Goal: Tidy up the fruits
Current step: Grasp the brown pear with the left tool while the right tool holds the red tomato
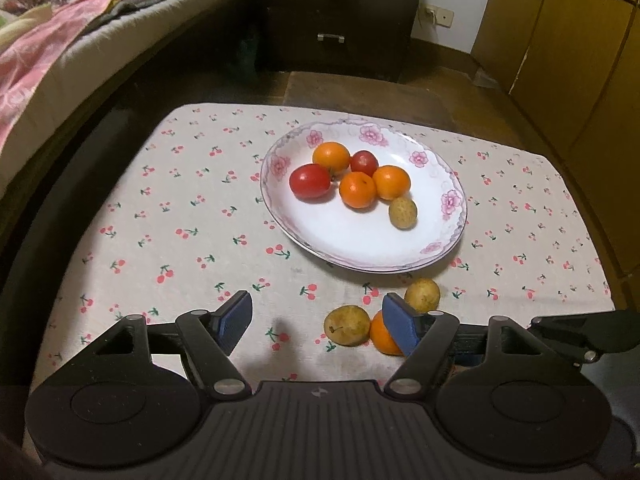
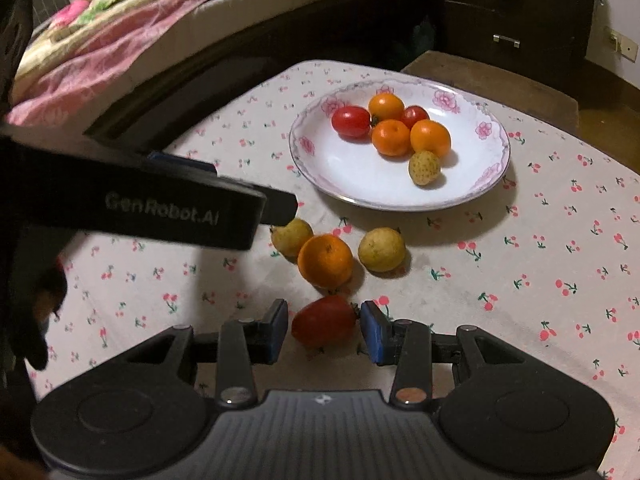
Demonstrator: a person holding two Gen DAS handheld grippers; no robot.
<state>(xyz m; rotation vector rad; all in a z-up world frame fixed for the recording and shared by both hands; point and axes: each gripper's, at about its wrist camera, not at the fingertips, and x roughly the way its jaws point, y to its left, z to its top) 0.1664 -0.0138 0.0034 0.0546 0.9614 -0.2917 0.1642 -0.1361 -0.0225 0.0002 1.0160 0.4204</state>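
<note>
A white floral plate (image 1: 420,248) (image 2: 360,176) holds two red tomatoes, three oranges and one yellow-brown fruit. On the cloth in front of it lie two yellow-brown fruits (image 1: 347,325) (image 1: 422,294), an orange (image 1: 380,334) (image 2: 325,261) and a red tomato (image 2: 323,320). My left gripper (image 1: 318,322) is open and empty above the cloth, its right finger over the orange. My right gripper (image 2: 324,330) is open, with the red tomato between its fingers; the pads stand just apart from it. The left gripper's body (image 2: 160,204) crosses the right wrist view.
The table has a cherry-print cloth (image 1: 180,220) (image 2: 560,260). A bed with pink bedding (image 1: 48,52) lies to the left. A dark drawer unit (image 1: 336,12) stands behind, and wooden cupboards (image 1: 580,60) to the right.
</note>
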